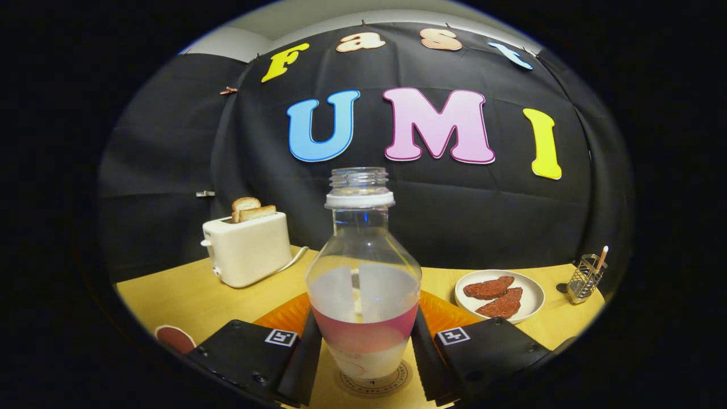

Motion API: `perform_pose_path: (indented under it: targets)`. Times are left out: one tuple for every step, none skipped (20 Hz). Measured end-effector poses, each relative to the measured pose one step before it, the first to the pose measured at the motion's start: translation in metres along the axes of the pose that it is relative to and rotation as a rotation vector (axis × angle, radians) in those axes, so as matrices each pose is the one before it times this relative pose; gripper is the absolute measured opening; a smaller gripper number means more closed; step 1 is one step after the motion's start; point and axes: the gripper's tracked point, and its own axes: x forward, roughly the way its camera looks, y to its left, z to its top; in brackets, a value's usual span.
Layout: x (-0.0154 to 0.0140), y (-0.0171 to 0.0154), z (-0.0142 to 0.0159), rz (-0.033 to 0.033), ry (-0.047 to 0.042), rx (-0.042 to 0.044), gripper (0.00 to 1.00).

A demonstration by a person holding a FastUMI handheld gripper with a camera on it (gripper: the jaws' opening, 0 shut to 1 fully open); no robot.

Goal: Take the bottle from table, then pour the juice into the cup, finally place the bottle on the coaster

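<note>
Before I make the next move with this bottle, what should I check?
1. The clear plastic bottle stands upright: ok.
2. The gripper has its jaws against both sides of the bottle: ok.
3. Cap off, mouth open: ok.
4. Juice inside, partly full: ok.
5. Bottle centred over the round cork coaster: ok.
6. Base resting on the coaster: cannot tell.
</note>
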Motion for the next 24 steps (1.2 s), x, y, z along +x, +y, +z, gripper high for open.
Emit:
perform_pose_path:
  targets:
    - [0.00077,-0.00143,-0.00335,-0.00402,-0.00034,-0.00861,0.74]
    - [0.00111,-0.00147,-0.00304,-0.00575,0.00179,-0.00614,0.74]
    - [0.00107,0.00013,-0.00497,-0.00037,0.00852,0.00106,0.74]
    - [-0.00076,0.00334,-0.00340,0.00269,0.00876,0.00654,0.74]
    - [-0.00004,0.00194,-0.00424,0.00000,0.00615,-0.00019,0.74]
    - [0.00045,0.00169,-0.00586,0.00209,0.00733,-0.00659,0.74]
    - [-0.00043,0.00239,-0.00676,0.00254,0.00759,-0.01252,0.74]
    - [-0.00125,0.00029,-0.00610,-0.00242,0.00956,-0.01381,0.74]
    - [-0.00082,-0.00156,-0.00575,-0.00880,0.01004,-0.00639,0.74]
    - [-0.00009,-0.00163,0.00057,-0.00533,-0.02037,0.01326,0.75]
    - [-0.00068,-0.00319,0.00423,-0.01492,-0.00448,0.00998,0.76]
    - [0.00031,-0.00366,-0.00378,-0.00886,0.00458,0.00828,0.75]
    - [-0.00029,-0.00091,0.00075,0.00227,-0.00453,0.01526,0.75]
    - [0.00151,-0.00025,-0.00079,-0.00164,0.00257,0.01160,0.75]
    - [-0.00008,0.00015,-0.00031,0.00102,0.00000,0.00405,0.75]
    - [-0.00070,0.00012,-0.00102,0.00265,0.00230,-0.00302,0.76]
    - [-0.00096,0.00107,0.00018,0.00404,-0.00221,-0.00624,0.76]
    - [-0.00041,0.00026,0.00014,0.00384,-0.00049,-0.00503,0.77]
    - [-0.00056,0.00058,-0.00130,0.00365,0.00556,-0.00075,0.78]
    - [-0.00057,0.00072,-0.00328,0.00215,0.01004,0.00064,0.79]
    - [-0.00119,0.00114,-0.00208,-0.00235,0.01390,0.00122,0.82]
    - [-0.00219,-0.00041,-0.00081,-0.00353,0.01019,-0.00625,0.90]
    - [-0.00327,0.00301,0.00154,0.01002,-0.00311,-0.01004,0.98]
    - [-0.00361,0.00267,0.00450,0.00608,-0.00806,-0.01201,0.98]
